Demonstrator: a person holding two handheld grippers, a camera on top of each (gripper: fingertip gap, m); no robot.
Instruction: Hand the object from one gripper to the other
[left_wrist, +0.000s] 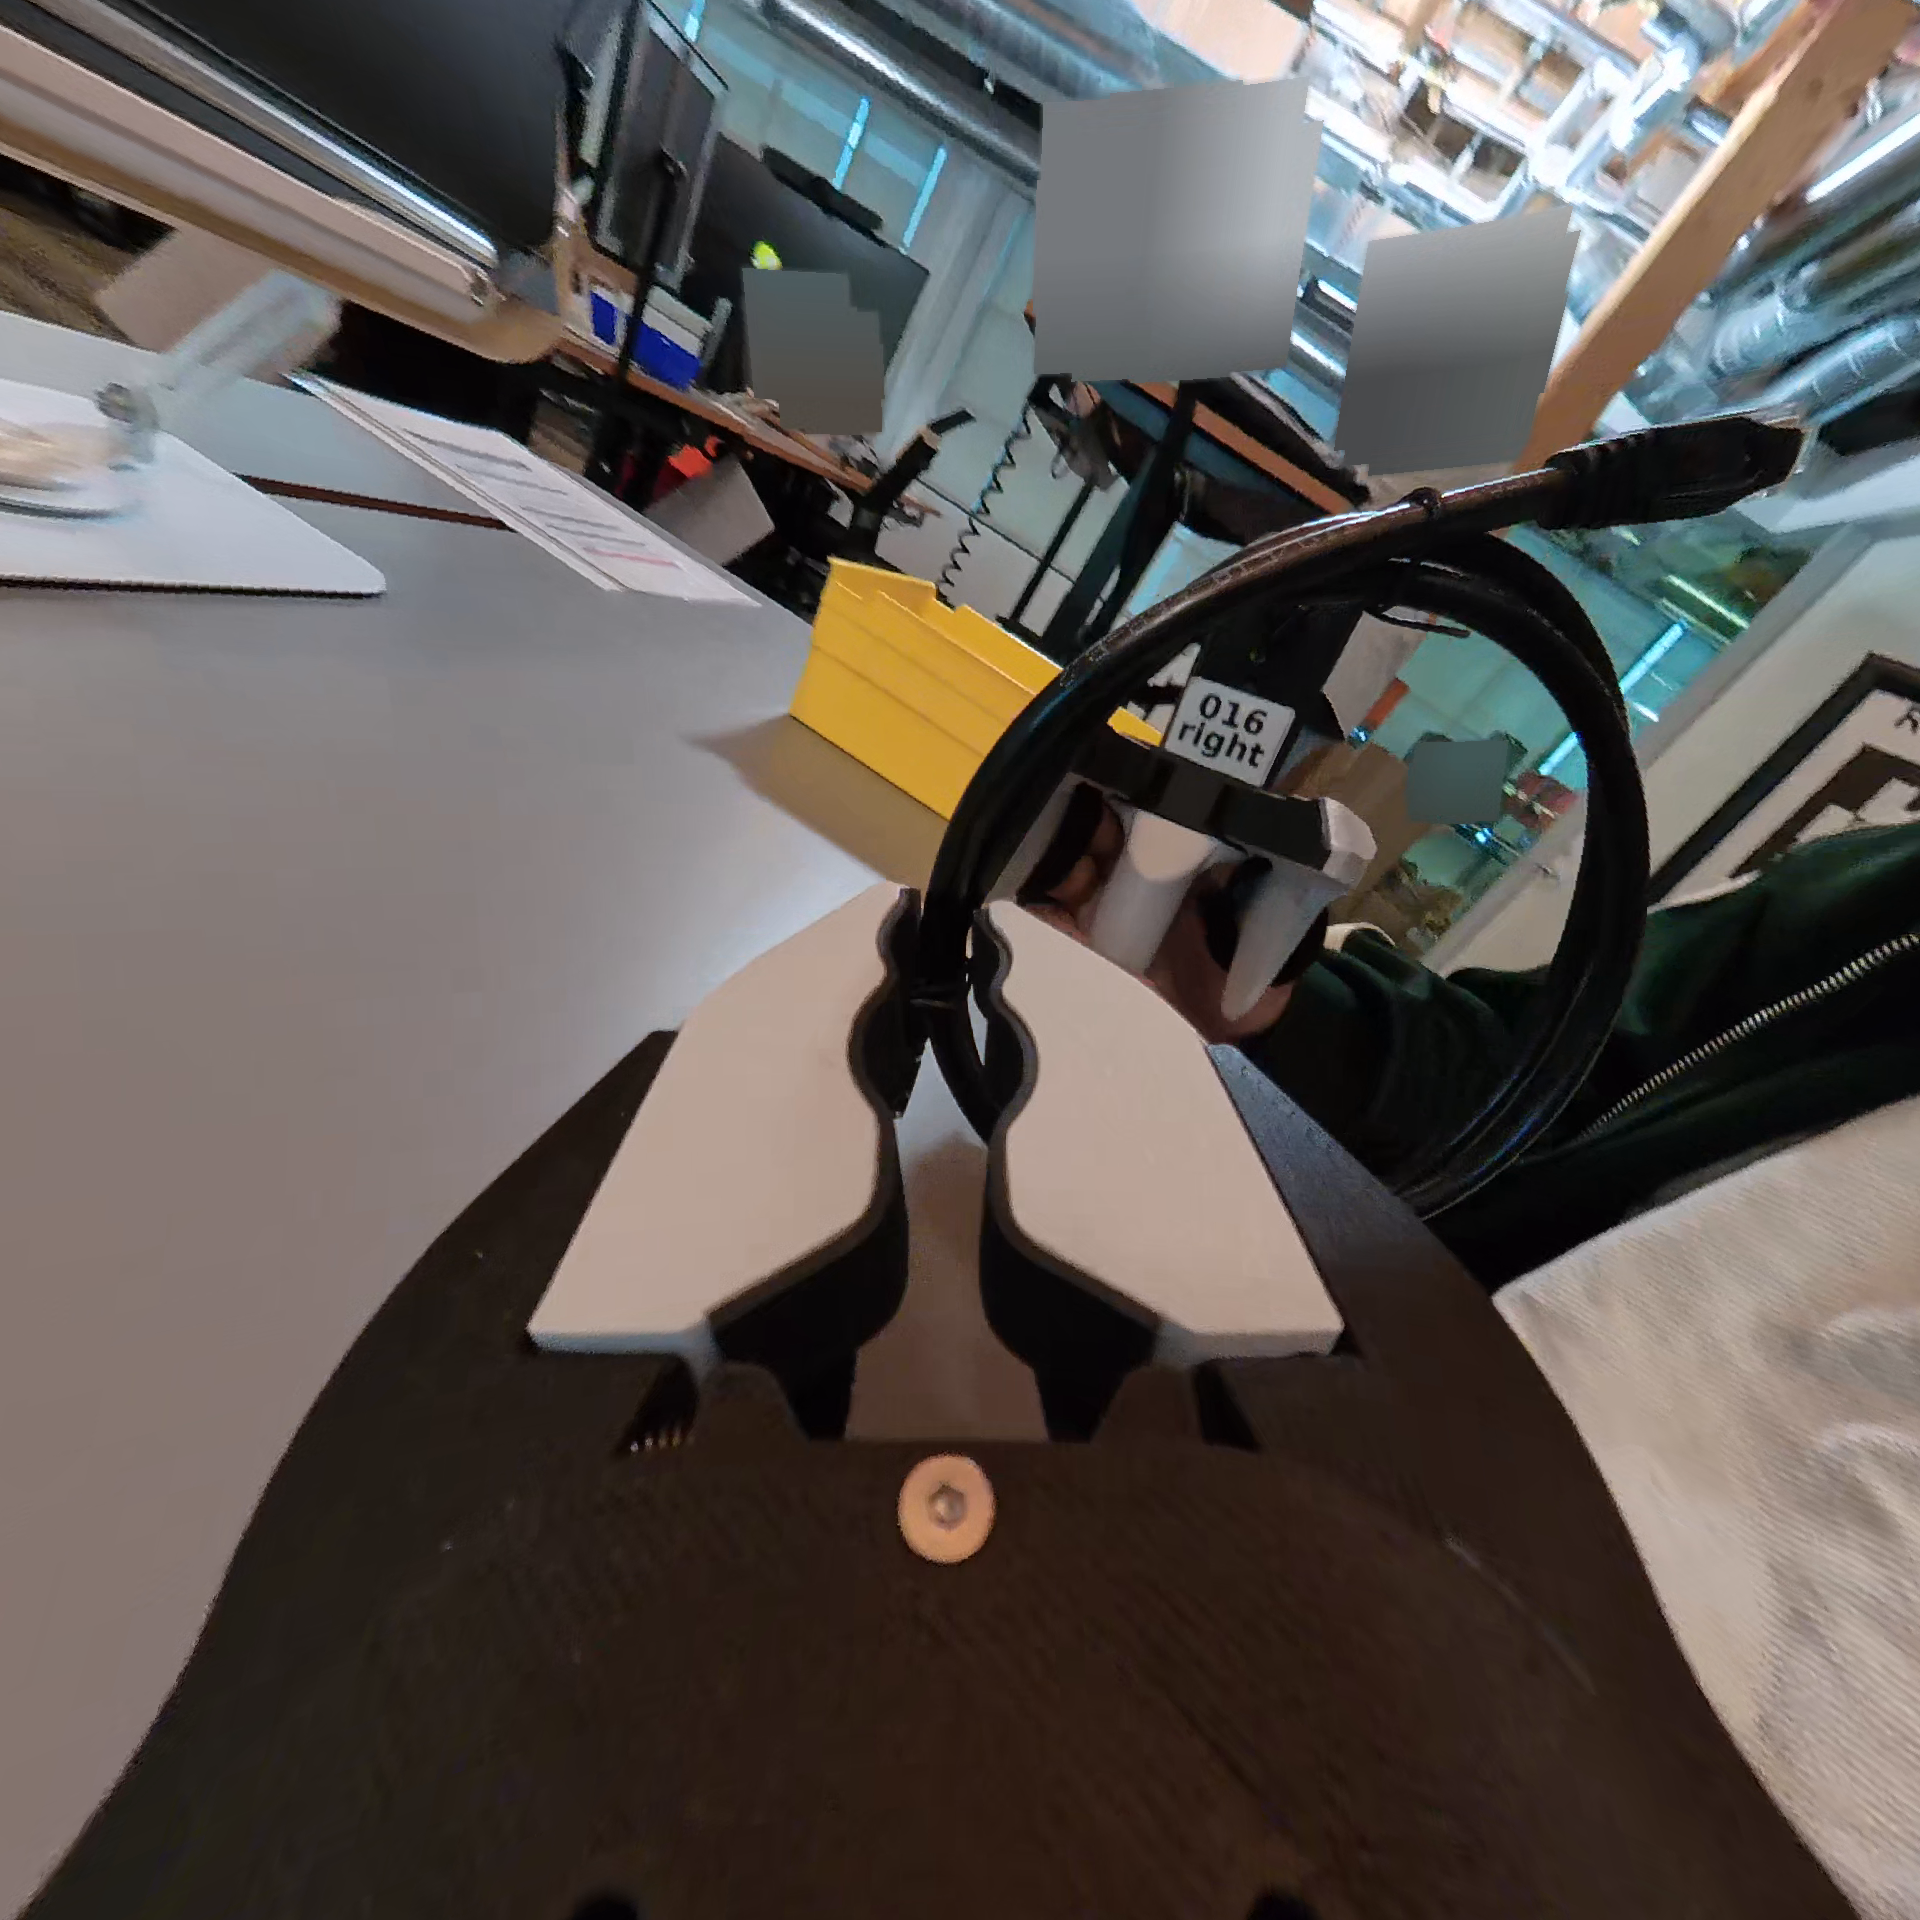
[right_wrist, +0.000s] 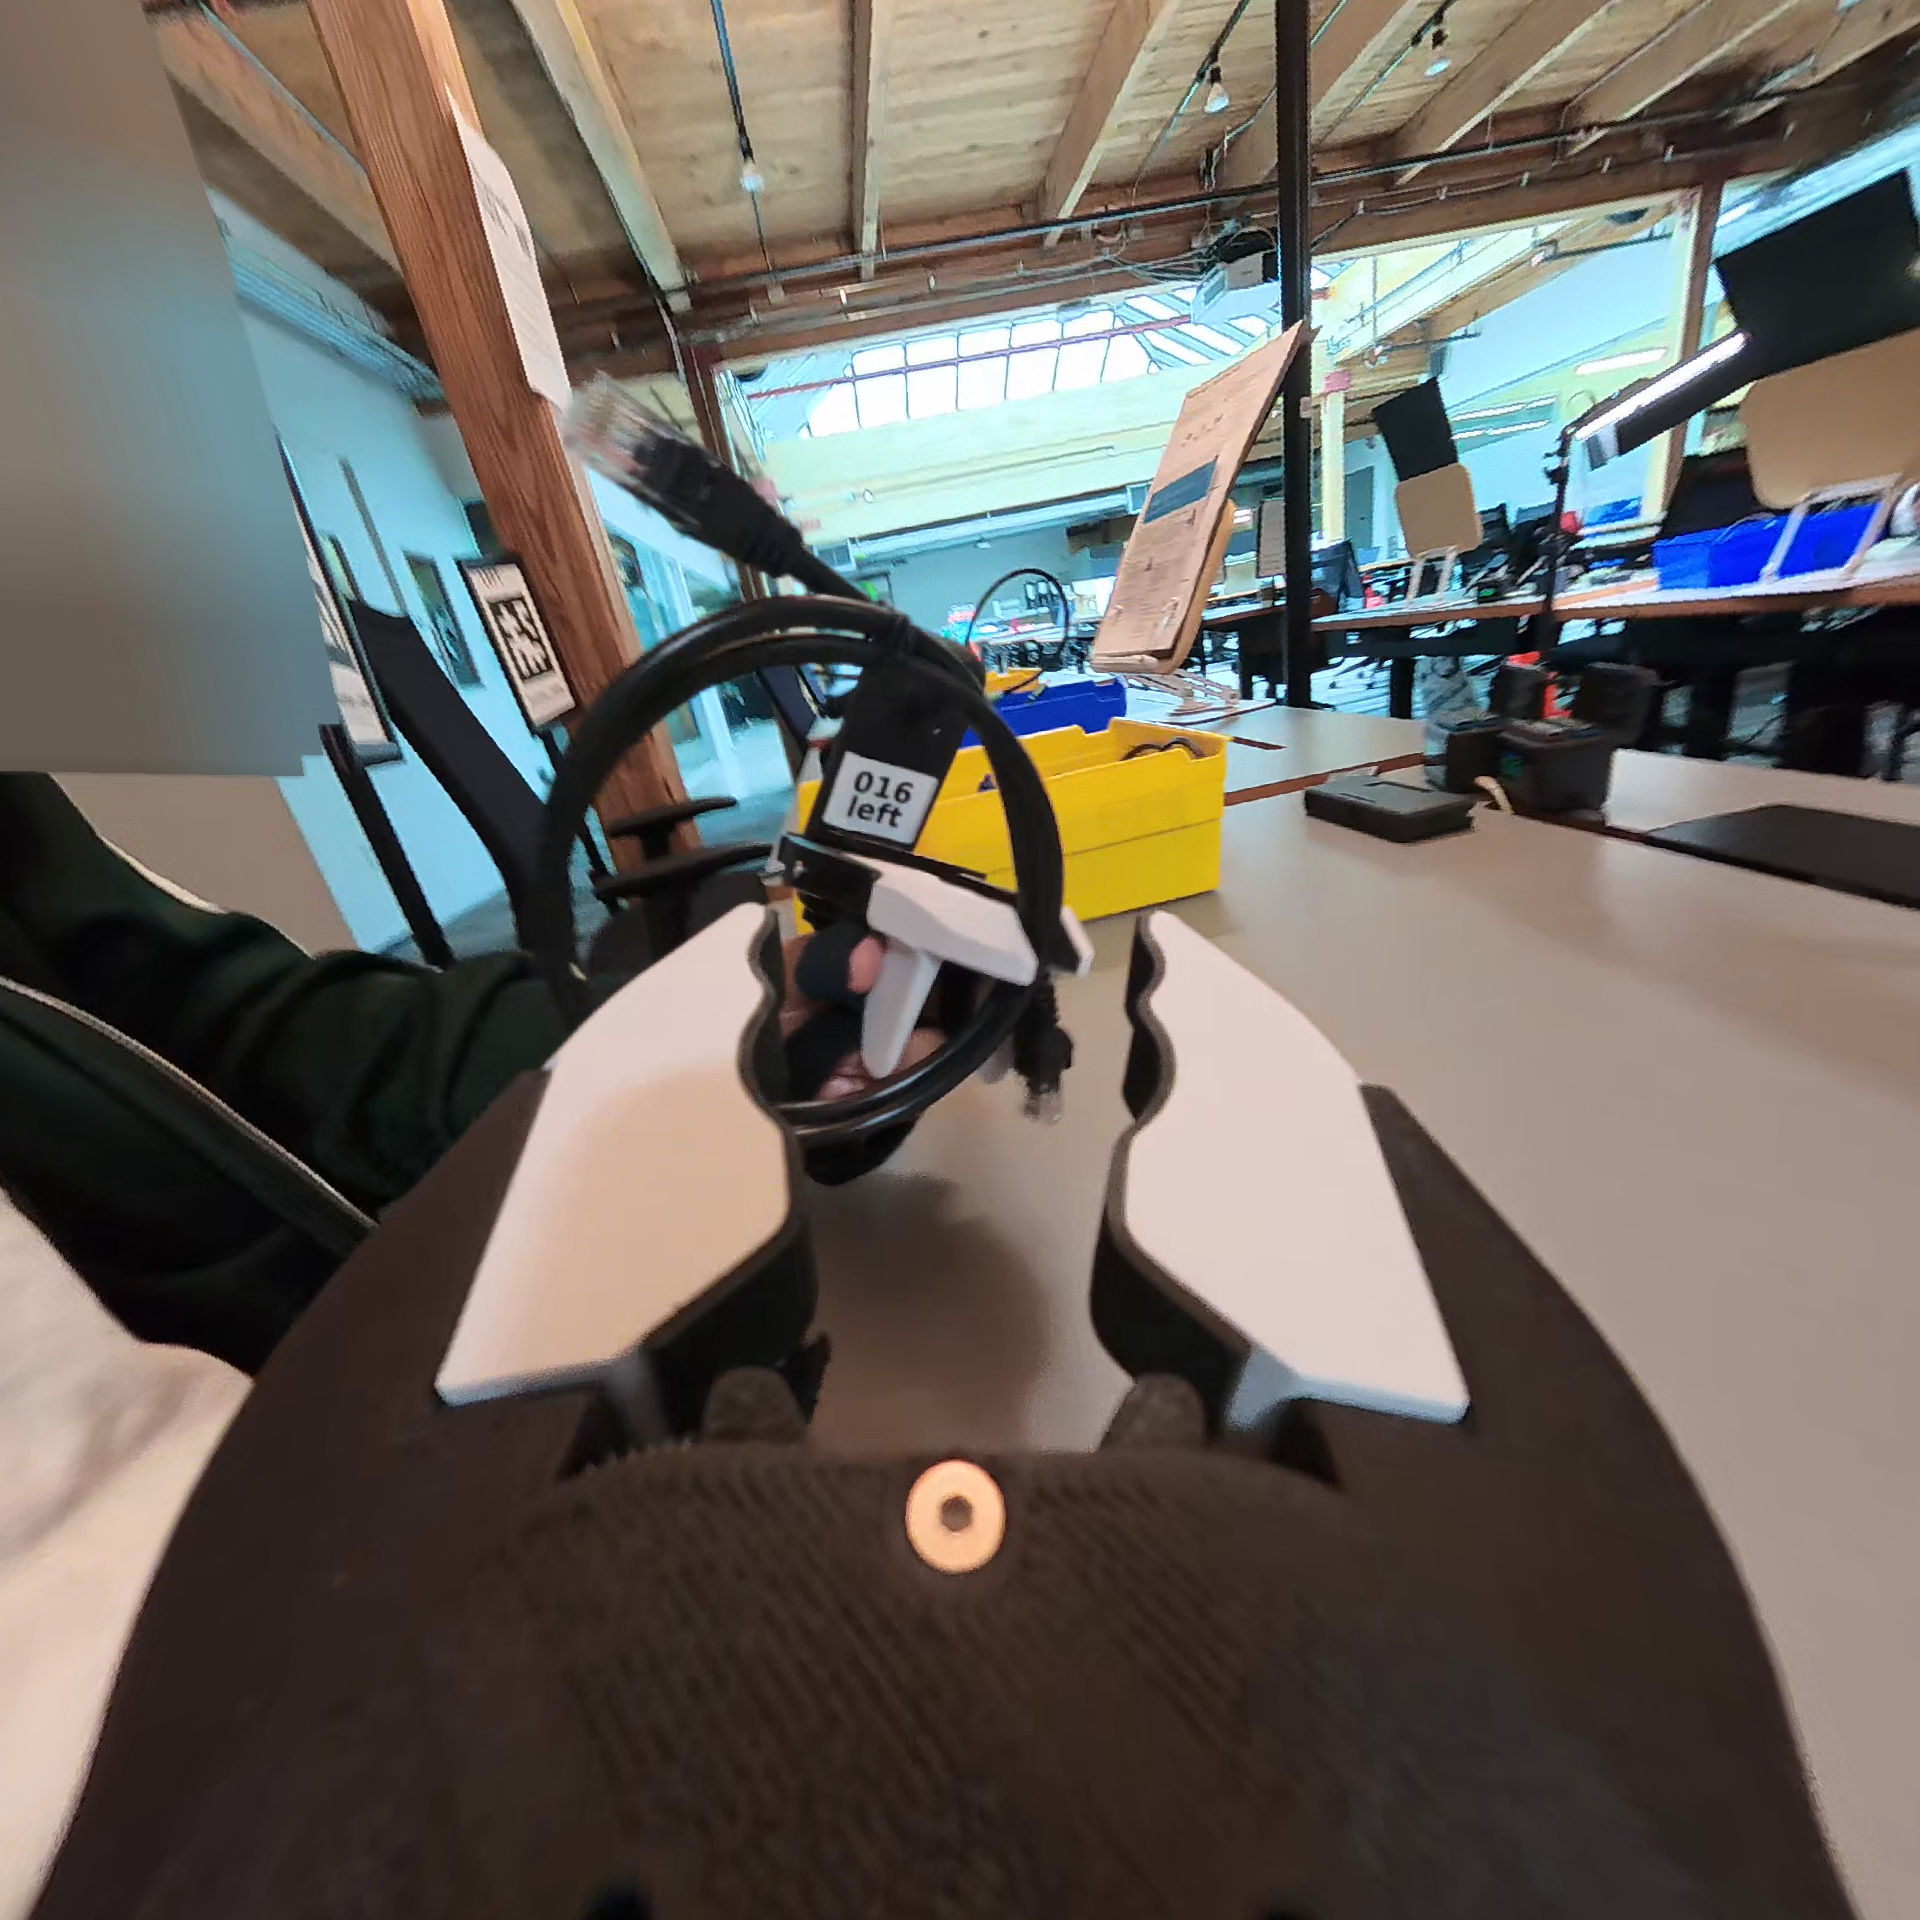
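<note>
Two tools, each with two white fingers edged in black. One coiled black network cable (left_wrist: 1288, 790), round glossy jacket, bound by a thin tie, clear plug on its end.

Left tool (left_wrist: 943, 997), frame centre: fingers nearly closed, pinching the coil above the matte grey surface (left_wrist: 364, 831).

Right tool (right_wrist: 951, 1023): fingers spread wide, gripping nothing.

Yellow plastic bins (right_wrist: 1132, 821), stacked, mid-frame.
</note>
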